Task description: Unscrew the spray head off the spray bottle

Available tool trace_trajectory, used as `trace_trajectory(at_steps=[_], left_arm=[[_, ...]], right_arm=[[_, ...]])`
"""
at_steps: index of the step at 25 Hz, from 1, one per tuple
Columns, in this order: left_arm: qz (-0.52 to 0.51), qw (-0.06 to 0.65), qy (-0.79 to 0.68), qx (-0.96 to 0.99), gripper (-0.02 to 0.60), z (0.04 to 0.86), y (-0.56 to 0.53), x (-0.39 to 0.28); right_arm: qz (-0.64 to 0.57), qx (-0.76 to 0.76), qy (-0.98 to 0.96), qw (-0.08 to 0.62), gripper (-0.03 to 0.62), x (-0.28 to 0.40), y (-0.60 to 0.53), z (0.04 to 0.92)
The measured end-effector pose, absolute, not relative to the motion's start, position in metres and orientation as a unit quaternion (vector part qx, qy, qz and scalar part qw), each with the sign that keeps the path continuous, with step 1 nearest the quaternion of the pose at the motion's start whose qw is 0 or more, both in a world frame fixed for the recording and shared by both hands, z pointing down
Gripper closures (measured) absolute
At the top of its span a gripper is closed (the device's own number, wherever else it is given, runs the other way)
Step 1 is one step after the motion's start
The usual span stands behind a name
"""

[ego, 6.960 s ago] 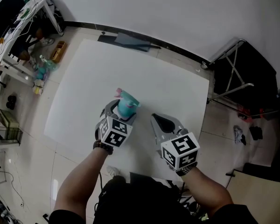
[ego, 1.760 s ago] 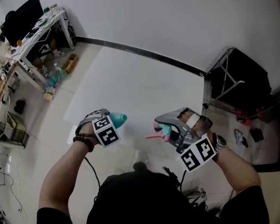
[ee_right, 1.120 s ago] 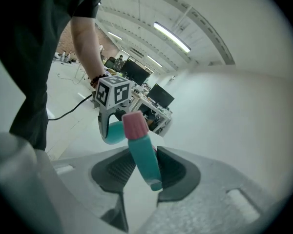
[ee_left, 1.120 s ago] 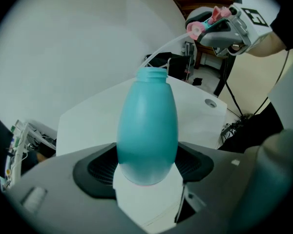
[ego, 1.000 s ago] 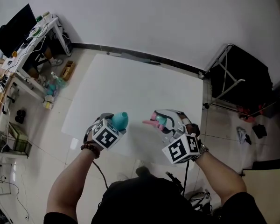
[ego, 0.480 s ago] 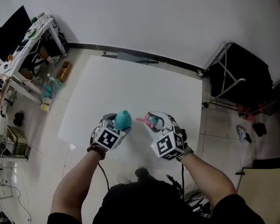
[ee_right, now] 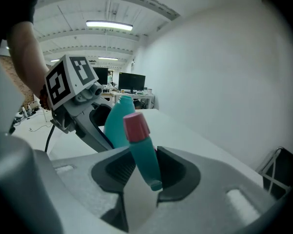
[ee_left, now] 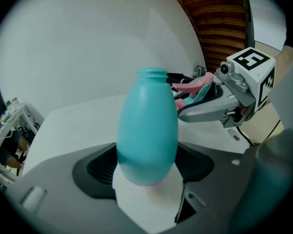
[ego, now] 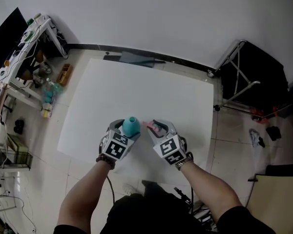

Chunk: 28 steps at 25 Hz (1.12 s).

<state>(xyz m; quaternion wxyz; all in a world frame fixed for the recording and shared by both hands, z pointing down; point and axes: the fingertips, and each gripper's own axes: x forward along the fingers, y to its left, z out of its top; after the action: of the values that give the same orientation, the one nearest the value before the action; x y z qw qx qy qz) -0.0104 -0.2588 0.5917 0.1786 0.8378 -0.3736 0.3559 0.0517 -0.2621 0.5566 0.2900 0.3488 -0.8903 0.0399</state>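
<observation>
A teal spray bottle (ego: 131, 126) with a bare threaded neck stands between the pads of my left gripper (ego: 127, 130), which is shut on its body. In the left gripper view the bottle (ee_left: 147, 126) fills the middle, held by the left gripper (ee_left: 146, 164). My right gripper (ego: 156, 129) is shut on the detached spray head (ego: 155, 127), teal with pink parts, close beside the bottle's neck. The right gripper view shows the spray head (ee_right: 141, 150) tilted between the right gripper's (ee_right: 144, 172) pads, with the bottle (ee_right: 117, 121) just behind it. Both are held above a white table (ego: 136, 87).
A black folding stand (ego: 254, 77) is on the floor to the right of the table. A cluttered desk (ego: 24, 43) stands at the far left. A dark flat object (ego: 134, 58) lies at the table's far edge.
The two grippers have drawn together; the right one moved left with the spray head until it is next to the bottle's neck. Both grips are unchanged.
</observation>
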Motion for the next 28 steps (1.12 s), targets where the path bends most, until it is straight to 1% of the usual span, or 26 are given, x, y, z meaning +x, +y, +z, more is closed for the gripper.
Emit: trace_trajectory(at_steps=[5,9,19,24,28], left_arm=[[0.344,0.179,-0.374,0.842,0.190,0.598,-0.268,-0.003],[0.335,0.165,-0.366,0.852,0.190,0.597,-0.271,0.003],[0.319,0.172,-0.382,0.850,0.187,0.610,-0.276,-0.007],[0.323,0.164,-0.378,0.852,0.181,0.611,-0.275,-0.006],[0.327,0.163,-0.373,0.853,0.176,0.610,-0.273,-0.008]], right_arm=[[-0.013,0.341,-0.881,0.329,0.470,0.048,-0.265,0.574],[-0.036,0.330,-0.877,0.347,0.470,0.049,-0.262,0.588],[-0.110,0.298,-0.860,0.400,0.470,0.050,-0.260,0.613],[-0.121,0.281,-0.855,0.419,0.469,0.050,-0.256,0.624],[-0.110,0.267,-0.861,0.418,0.430,0.045,-0.250,0.627]])
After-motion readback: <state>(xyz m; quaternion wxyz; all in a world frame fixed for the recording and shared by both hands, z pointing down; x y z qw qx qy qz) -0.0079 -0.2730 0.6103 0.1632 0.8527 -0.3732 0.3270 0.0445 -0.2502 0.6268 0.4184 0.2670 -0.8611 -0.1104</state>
